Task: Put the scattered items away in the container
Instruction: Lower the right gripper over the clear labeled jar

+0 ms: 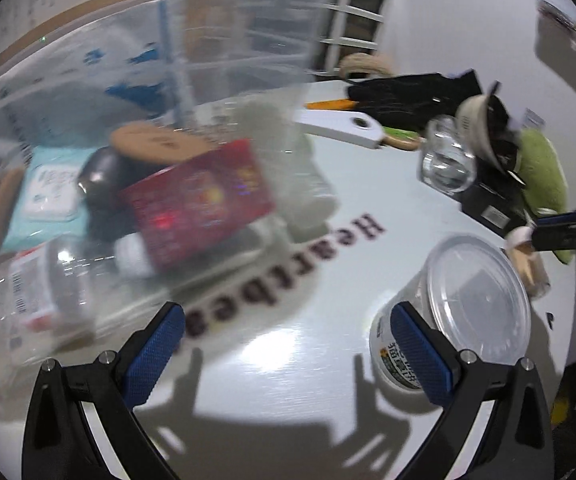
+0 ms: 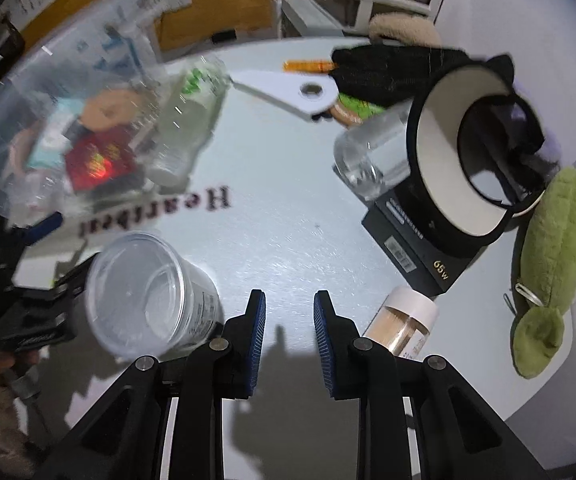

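A clear plastic container [image 1: 248, 32] stands at the left, blurred. Inside it lie a red box [image 1: 204, 200], a teal pack [image 1: 48, 196], a cork lid [image 1: 156, 142] and a bottle [image 1: 44, 284]. My left gripper [image 1: 288, 344] is open wide over the white table, and its right finger [image 1: 420, 352] is beside a clear lidded tub [image 1: 476, 308]. My right gripper [image 2: 290, 316] points down at bare table with a narrow gap and nothing between its pads. A small white-capped bottle [image 2: 404, 320] lies just right of it. The tub [image 2: 148, 288] is to its left.
At the right sit a black box [image 2: 416, 240], a visor cap [image 2: 448, 160] on top of it, a glass jar [image 2: 368, 156] and a green plush [image 2: 556, 248]. A white board [image 2: 288, 88], black cloth [image 2: 388, 68] and an orange pen [image 2: 308, 66] lie at the back.
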A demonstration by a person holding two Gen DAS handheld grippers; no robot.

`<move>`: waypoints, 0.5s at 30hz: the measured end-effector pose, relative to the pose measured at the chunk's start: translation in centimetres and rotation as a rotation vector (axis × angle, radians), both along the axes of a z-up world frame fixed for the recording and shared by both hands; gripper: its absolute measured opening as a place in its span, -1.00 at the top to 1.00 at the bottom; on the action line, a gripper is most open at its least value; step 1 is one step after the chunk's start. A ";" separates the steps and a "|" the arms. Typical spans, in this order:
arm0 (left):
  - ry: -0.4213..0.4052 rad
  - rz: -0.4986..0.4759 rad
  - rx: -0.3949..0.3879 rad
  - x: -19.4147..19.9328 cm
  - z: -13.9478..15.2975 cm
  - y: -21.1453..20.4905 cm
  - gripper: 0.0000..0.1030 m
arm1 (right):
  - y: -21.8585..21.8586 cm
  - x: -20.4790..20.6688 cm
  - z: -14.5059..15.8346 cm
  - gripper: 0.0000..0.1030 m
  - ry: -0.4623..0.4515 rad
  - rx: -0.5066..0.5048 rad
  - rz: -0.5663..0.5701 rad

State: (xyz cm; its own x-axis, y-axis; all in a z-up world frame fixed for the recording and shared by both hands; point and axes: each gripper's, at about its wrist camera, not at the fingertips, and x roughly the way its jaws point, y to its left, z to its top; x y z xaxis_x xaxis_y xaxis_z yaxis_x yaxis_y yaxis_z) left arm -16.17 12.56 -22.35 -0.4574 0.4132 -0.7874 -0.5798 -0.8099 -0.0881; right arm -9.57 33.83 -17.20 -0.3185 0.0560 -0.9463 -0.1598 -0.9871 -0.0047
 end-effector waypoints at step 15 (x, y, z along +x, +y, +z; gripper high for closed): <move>-0.032 -0.172 0.012 6.4 0.7 3.5 -0.97 | 1.8 7.0 -2.2 0.52 -0.062 -0.114 -0.019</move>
